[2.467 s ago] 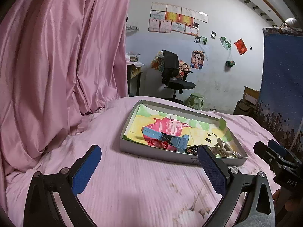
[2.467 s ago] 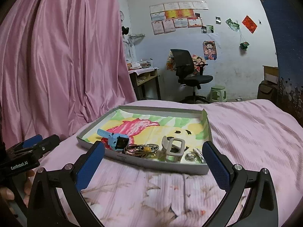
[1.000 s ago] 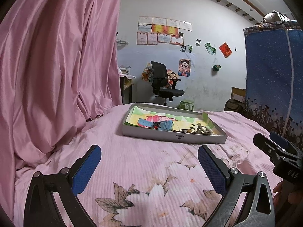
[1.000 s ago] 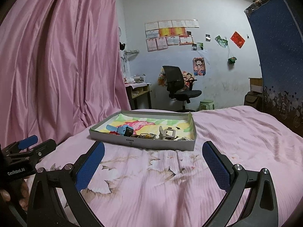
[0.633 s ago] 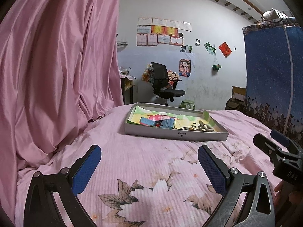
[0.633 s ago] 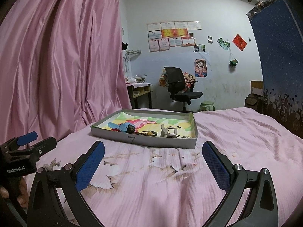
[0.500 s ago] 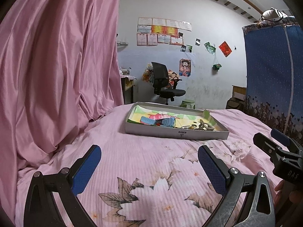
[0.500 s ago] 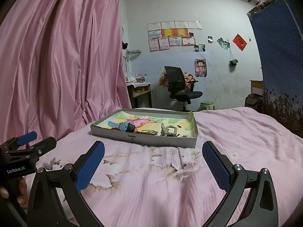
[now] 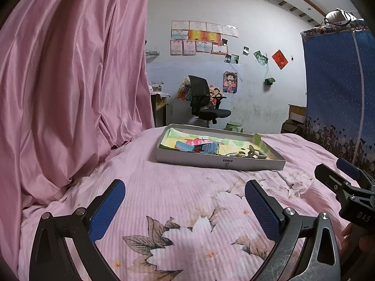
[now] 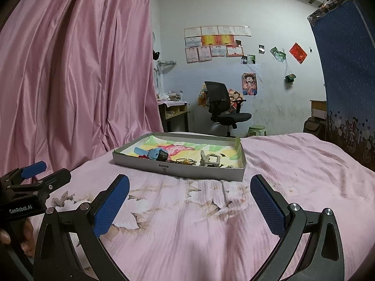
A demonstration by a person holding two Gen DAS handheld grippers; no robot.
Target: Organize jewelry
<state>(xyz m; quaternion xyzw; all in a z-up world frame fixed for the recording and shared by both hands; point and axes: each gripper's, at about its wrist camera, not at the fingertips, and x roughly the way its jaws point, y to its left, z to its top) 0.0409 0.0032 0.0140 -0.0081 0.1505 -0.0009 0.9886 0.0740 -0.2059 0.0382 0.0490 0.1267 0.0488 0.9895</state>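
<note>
Jewelry is lying bunched in the tray (image 10: 230,178) at twelve o'clock, well apart from both tools. Left gripper (image 9: 185,196) and right gripper (image 10: 189,190) are gaping, empty. Reaching in risks snagging tangled chains.

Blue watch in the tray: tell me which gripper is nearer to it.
Left, marginally. The blue watch lies at the tray's left end, ahead of the left gripper; the right gripper sits farther right. Both hang well short.
</note>
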